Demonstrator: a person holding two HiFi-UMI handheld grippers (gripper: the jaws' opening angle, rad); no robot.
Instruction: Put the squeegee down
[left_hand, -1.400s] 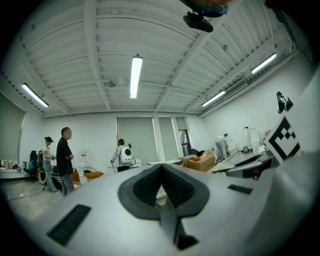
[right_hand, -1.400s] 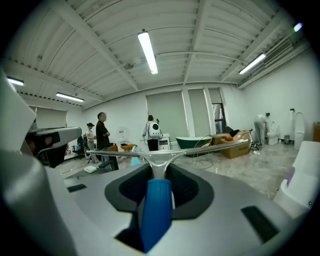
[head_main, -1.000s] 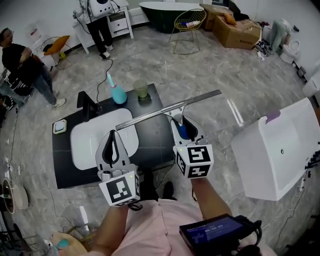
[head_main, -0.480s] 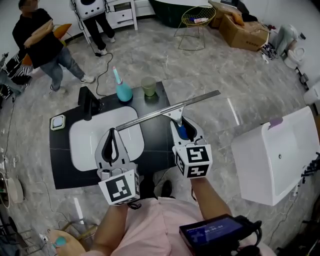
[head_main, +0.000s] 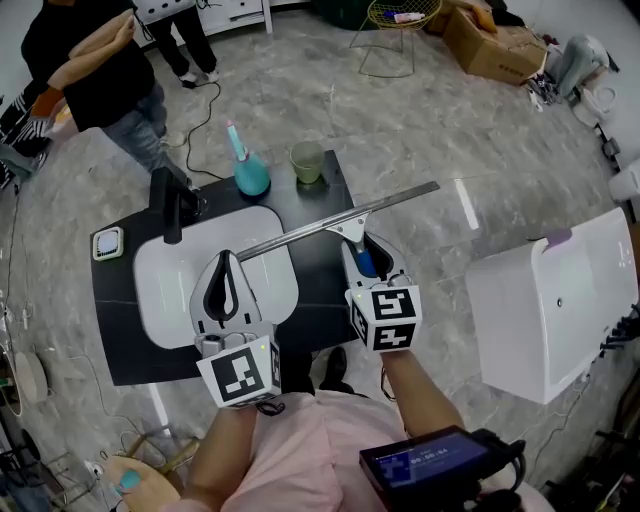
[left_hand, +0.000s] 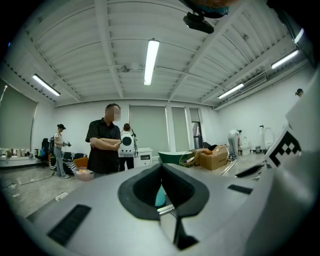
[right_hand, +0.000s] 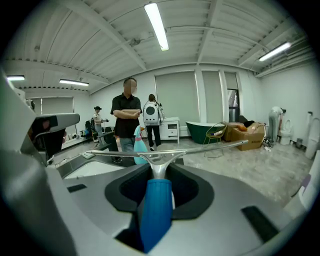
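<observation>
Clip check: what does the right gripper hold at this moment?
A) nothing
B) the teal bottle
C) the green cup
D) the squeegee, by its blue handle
D: the right gripper is closed on the blue handle of the squeegee, whose long blade sticks out in front of it.

Even, bright indoor light comes from long ceiling tubes (left_hand: 151, 61), which burn out to white bars in both gripper views. In the head view the polished grey floor (head_main: 420, 130) carries a pale streak of glare (head_main: 466, 205), and the dark tabletop (head_main: 318, 290) has a soft sheen; shadows are faint. All three views bulge with wide-angle distortion, straight lines bending toward the edges, and the gripper views fade to black corners. Closest to the lens, the squeegee (right_hand: 156, 210) handle looks soft
</observation>
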